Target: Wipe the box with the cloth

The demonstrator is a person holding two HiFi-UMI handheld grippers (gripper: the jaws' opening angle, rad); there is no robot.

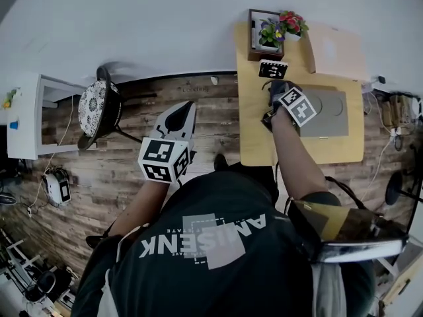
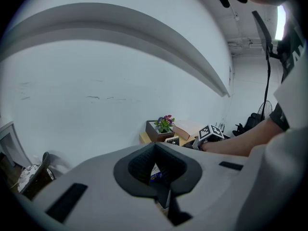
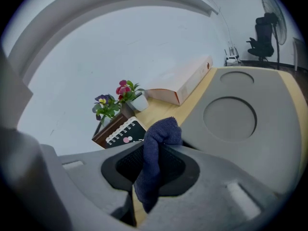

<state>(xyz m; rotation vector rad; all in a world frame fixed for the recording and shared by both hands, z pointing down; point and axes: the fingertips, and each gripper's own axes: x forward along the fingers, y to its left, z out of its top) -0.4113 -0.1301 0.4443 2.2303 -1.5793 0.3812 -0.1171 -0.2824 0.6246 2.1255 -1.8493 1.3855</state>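
Right gripper (image 3: 155, 163) clamped on cloth (image 3: 163, 129), over table (image 3: 166, 110) for reach | box (image 3: 180, 83) by wall, well apart from cloth | left gripper (image 2: 156, 170) closed, empty, parked off-table; we judge it idle.

From overhead we look steeply down, the potted flowers (image 1: 281, 26) far ahead; our left gripper view faces them from well back, our right from close, all three sharing them.

Left tool (image 2: 155, 164) closed; right tool (image 3: 153, 154) clamped.
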